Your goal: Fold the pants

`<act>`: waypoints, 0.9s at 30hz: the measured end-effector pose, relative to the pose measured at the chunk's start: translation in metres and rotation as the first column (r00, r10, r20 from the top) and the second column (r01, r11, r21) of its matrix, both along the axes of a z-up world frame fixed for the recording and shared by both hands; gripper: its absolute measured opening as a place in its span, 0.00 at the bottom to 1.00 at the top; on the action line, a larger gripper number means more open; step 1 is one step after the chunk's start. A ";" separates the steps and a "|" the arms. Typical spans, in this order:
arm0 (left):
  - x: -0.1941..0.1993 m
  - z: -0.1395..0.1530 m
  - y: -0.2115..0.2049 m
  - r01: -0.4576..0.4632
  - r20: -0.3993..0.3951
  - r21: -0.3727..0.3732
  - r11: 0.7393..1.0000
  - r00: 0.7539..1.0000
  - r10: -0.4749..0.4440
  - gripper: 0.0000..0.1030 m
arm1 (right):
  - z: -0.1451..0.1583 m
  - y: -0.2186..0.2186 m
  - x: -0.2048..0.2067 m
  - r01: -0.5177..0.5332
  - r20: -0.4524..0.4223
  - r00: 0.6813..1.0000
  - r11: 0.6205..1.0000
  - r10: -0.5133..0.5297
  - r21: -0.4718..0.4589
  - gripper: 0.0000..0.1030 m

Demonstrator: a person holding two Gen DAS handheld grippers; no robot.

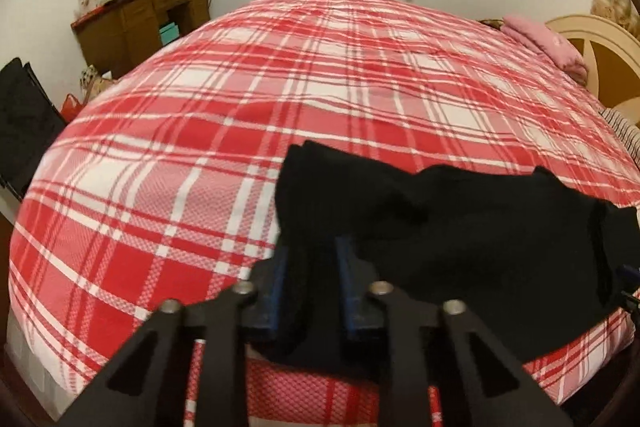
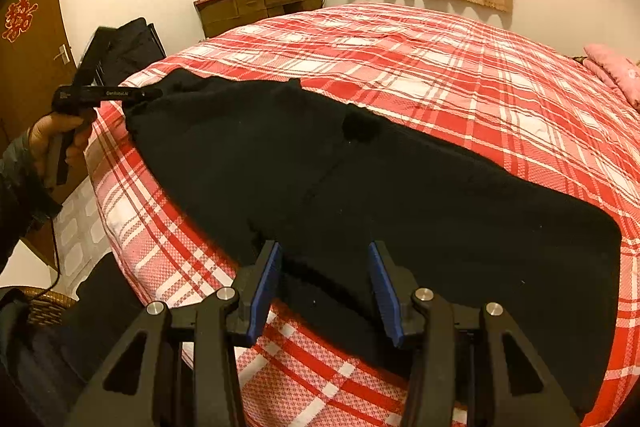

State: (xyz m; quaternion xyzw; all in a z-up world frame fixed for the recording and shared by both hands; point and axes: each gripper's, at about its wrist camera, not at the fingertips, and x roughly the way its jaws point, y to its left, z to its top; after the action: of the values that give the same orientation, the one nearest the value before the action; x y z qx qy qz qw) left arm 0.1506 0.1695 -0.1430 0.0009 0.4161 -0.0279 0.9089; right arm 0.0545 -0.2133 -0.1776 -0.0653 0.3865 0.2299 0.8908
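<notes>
The left gripper (image 1: 310, 283) has its blue pads nearly together on a bunched edge of the pants (image 2: 360, 195), so it appears to be pinching the cloth at the left end. The pants lie flat along the near edge of the bed (image 1: 200, 107), running left to right. The right gripper (image 2: 325, 291) stands about half open over the near hem; dark cloth lies between its pads (image 2: 267, 287), but they do not press on it.

The fabric looks soft, limp and light, likely to sag and drag if lifted at one point, so an edge or corner at each end is the best hold. Left of the bed stand a black case (image 2: 128, 47) and a cluttered desk (image 2: 256, 5); a pink pillow (image 2: 616, 71) sits far right. Nothing blocks the open plaid beyond the pants.
</notes>
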 end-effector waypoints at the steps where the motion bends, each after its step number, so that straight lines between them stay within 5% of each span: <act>1: 0.000 0.002 0.001 0.001 -0.001 -0.009 1.000 1.000 -0.001 0.10 | 0.000 0.000 0.000 0.001 -0.002 1.000 1.000 -0.001 -0.002 0.46; 13: -0.012 0.028 0.010 0.038 0.015 -0.256 0.966 0.999 -0.035 0.09 | 0.006 -0.004 0.000 0.030 0.004 1.000 0.999 -0.030 -0.017 0.46; 22: -0.029 0.074 -0.035 0.168 0.110 -0.279 0.945 0.984 -0.143 0.09 | 0.017 -0.005 -0.006 0.028 0.031 0.999 0.999 -0.027 -0.029 0.46; 27: -0.039 0.113 -0.081 0.292 0.185 -0.295 0.910 0.952 -0.246 0.09 | 0.030 -0.019 -0.013 0.045 0.055 0.998 0.998 -0.043 -0.036 0.46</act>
State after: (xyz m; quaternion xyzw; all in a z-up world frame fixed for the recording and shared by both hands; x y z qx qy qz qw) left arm 0.1118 0.0886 -0.0304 -0.0865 0.3355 -0.2196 0.9120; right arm 0.0411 -0.2321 -0.1475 -0.0793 0.3678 0.2012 0.9044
